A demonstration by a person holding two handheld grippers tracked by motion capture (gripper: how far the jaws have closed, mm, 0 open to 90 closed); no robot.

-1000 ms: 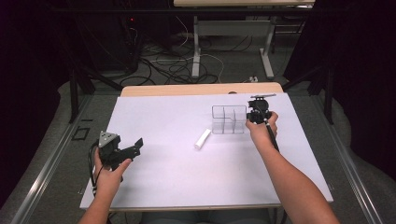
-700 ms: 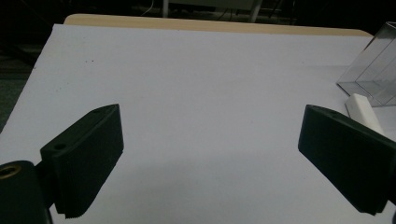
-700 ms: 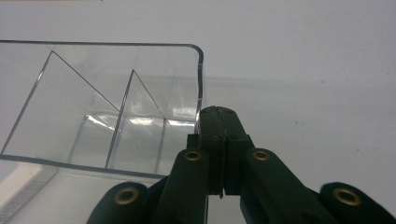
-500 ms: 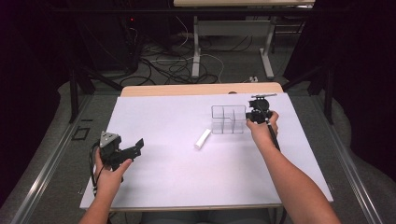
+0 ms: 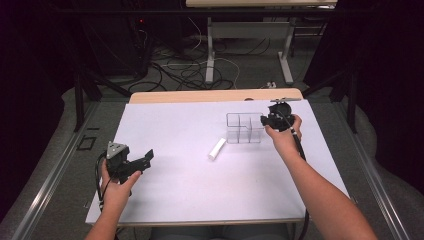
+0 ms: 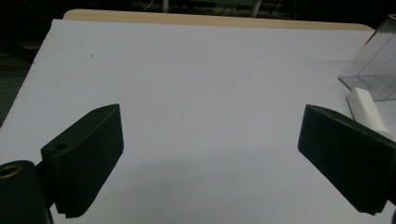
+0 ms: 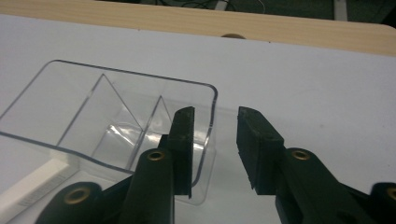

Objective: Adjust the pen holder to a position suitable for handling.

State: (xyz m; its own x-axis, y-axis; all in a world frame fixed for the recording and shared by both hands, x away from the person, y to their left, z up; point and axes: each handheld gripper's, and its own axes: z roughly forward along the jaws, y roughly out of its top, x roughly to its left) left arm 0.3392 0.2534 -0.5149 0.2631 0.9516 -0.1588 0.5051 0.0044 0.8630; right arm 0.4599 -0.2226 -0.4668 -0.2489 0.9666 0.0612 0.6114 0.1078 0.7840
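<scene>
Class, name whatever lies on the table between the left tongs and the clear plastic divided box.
A small white rectangular block lies between the left tongs and the clear plastic divided box, seen in the high view.

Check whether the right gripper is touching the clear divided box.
Cannot tell. In the right gripper view, the right gripper straddles the clear divided box end wall; no plain gap or contact shows.

Wide bare table (image 5: 165, 125) lay free ahead of left gripper (image 5: 131, 164). Only white block (image 5: 217, 149) and clear box (image 5: 244, 128) stood in the way, right of centre.

block (image 5: 217, 149) left of box (image 5: 244, 128), both on table (image 5: 175, 190)
</scene>
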